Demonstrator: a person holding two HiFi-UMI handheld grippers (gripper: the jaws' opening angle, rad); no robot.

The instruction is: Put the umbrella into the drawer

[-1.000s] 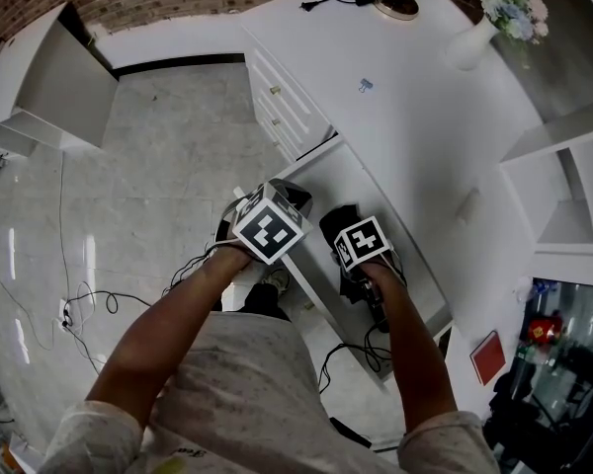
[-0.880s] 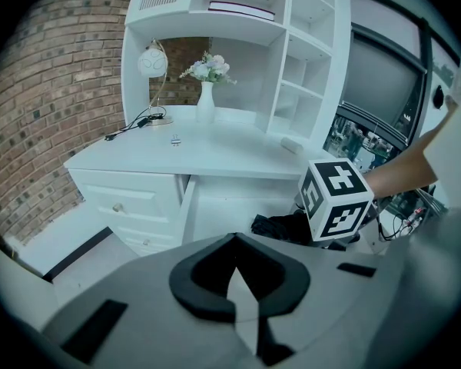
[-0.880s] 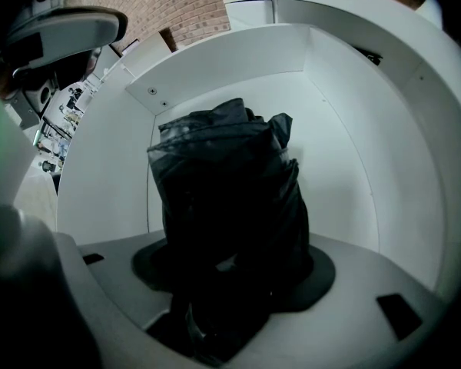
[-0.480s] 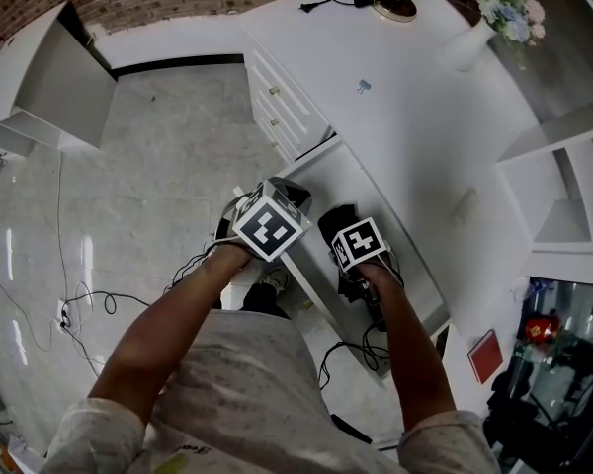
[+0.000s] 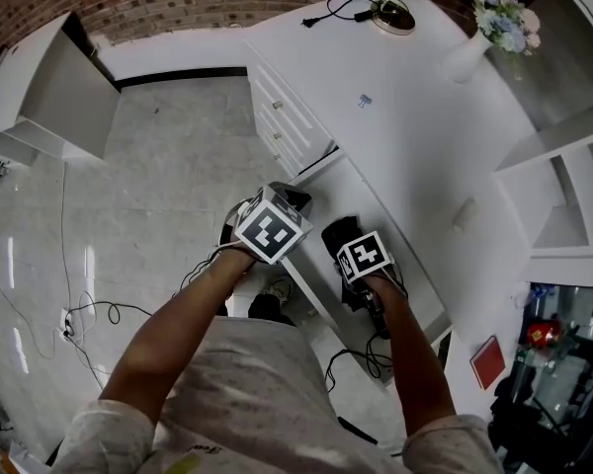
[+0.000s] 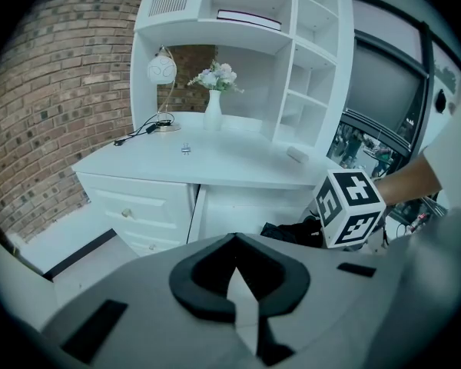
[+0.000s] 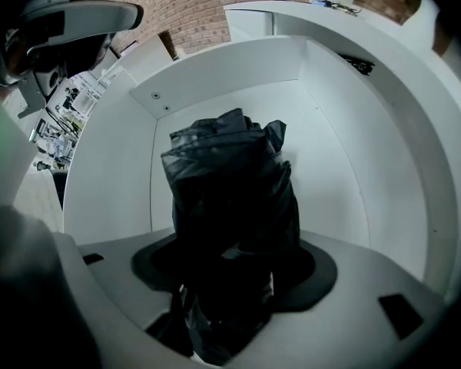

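I see the black folded umbrella (image 7: 229, 198), fabric crumpled, clamped in my right tongs (image 7: 230, 298) and pointing into the open white drawer (image 7: 215, 83); it seems clear of the bottom.

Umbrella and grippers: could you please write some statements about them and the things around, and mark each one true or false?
1. The right gripper is shut on the black umbrella. True.
2. The left gripper also holds the umbrella. False: its jaws are together with nothing between them.
3. The drawer is open, with the umbrella over its inside. True.
4. The vase of flowers stands on the floor. False: it stands on the desk top.
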